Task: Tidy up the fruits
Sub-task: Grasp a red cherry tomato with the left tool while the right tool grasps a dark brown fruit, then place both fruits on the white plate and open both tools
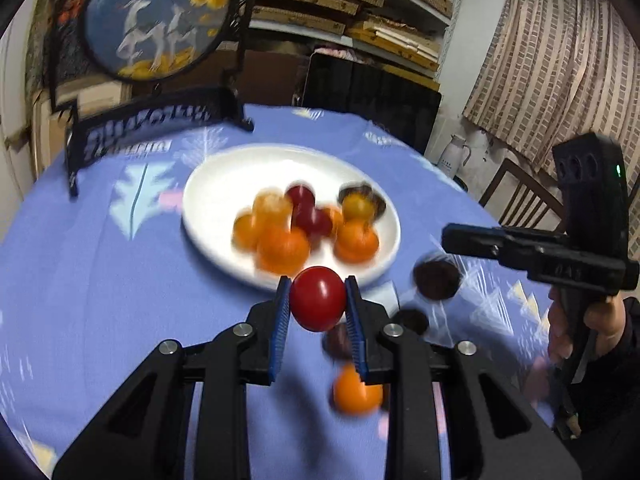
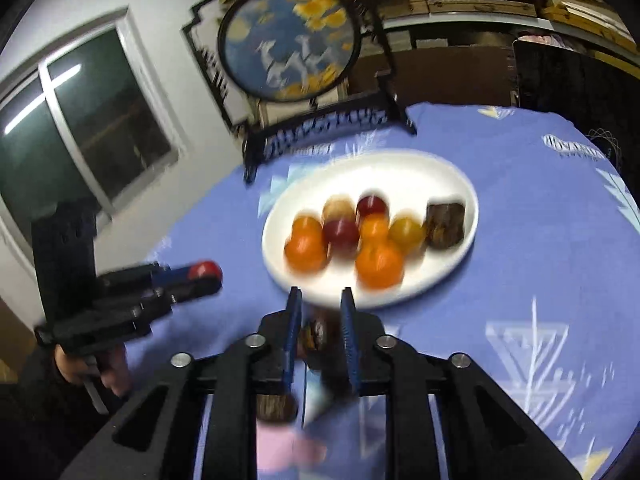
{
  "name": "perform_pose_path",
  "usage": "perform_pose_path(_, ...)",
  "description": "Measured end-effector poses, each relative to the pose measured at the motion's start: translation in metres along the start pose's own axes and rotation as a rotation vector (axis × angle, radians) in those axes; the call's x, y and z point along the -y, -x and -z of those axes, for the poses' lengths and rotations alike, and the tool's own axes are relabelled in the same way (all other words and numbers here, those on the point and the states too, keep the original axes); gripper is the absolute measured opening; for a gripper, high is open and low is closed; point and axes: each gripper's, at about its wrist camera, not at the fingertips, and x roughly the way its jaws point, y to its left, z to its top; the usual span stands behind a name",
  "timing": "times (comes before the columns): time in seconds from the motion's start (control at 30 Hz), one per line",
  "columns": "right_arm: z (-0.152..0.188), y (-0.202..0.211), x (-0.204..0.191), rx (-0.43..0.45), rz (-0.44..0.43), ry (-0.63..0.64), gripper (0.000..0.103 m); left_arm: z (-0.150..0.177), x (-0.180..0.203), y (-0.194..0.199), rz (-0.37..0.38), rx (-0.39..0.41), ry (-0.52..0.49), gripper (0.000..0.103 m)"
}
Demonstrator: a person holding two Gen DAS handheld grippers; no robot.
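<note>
Fruit sits piled on the white plate [image 1: 216, 184], oranges and dark red ones together, on the blue tablecloth [image 1: 100, 280]. The left gripper [image 1: 317, 300] pinches a red tomato [image 1: 318, 298] just short of the plate's near rim. The right gripper [image 2: 321, 312] clamps a blurred dark brown fruit [image 2: 316, 334] beside that rim.

A blue patterned tablecloth [image 1: 80, 280] carries a white plate [image 1: 224, 184], loose orange fruit [image 1: 354, 394] and a framed screen [image 1: 160, 40].
</note>
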Motion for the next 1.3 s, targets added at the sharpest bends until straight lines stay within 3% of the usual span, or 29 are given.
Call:
perform_pose_path(0.2, -0.056, -0.046, 0.021, 0.008, 0.011, -0.047, 0.019, -0.054, -0.012, -0.057, -0.046, 0.0, -0.006, 0.026)
perform_pose_path(0.27, -0.059, -0.053, 0.026, 0.0, 0.022, -0.059, 0.019, -0.064, -0.022, -0.073, -0.068, -0.015, 0.027, 0.026)
perform_pose_path(0.33, -0.051, -0.045, 0.024, 0.007, 0.035, -0.035, 0.025, -0.066, -0.025, -0.069, -0.042, -0.004, 0.049, 0.026)
perform_pose_path(0.37, -0.044, -0.039, 0.02, 0.009, 0.068, 0.001, 0.029, -0.065, -0.023, -0.065, -0.037, 0.007, 0.04, 0.026)
perform_pose_path(0.4, -0.032, -0.027, 0.016, 0.026, 0.125, 0.041, 0.043, -0.062, -0.019, -0.056, -0.036, 0.022, 0.021, 0.026)
perform_pose_path(0.43, -0.021, -0.018, 0.015, 0.037, 0.161, 0.065, 0.065, -0.058, -0.016, -0.05, -0.028, 0.03, 0.016, 0.026)
perform_pose_path(0.5, 0.007, -0.007, 0.014, 0.031, 0.259, 0.124, 0.085, -0.049, -0.011, -0.034, -0.009, 0.048, 0.001, 0.026)
perform_pose_path(0.6, 0.035, -0.025, 0.016, -0.077, 0.259, 0.182, 0.084, -0.038, -0.007, -0.016, -0.001, 0.064, -0.003, 0.026)
perform_pose_path(0.67, 0.04, -0.042, 0.018, -0.129, 0.232, 0.175, 0.075, -0.033, -0.005, -0.008, 0.0, 0.07, 0.003, 0.026)
perform_pose_path(0.7, 0.04, -0.05, 0.019, -0.147, 0.223, 0.167, 0.07, -0.032, -0.004, -0.005, 0.0, 0.073, 0.008, 0.026)
perform_pose_path(0.8, 0.038, -0.07, 0.025, -0.181, 0.199, 0.138, 0.043, -0.026, -0.002, 0.001, 0.001, 0.072, 0.015, 0.026)
perform_pose_path(0.93, 0.038, -0.065, 0.032, -0.18, 0.155, 0.075, 0.04, -0.019, -0.002, 0.004, -0.009, 0.064, 0.012, 0.026)
perform_pose_path(1.07, 0.039, -0.028, 0.017, -0.131, 0.119, 0.098, 0.04, -0.019, -0.004, 0.007, -0.01, 0.071, 0.001, 0.026)
perform_pose_path(1.17, 0.012, -0.007, 0.008, -0.058, 0.085, 0.111, 0.04, -0.029, -0.007, -0.001, -0.017, 0.072, -0.005, 0.026)
perform_pose_path(1.3, -0.036, -0.031, 0.015, -0.025, 0.057, 0.067, 0.04, -0.055, -0.013, -0.034, -0.039, 0.053, -0.011, 0.026)
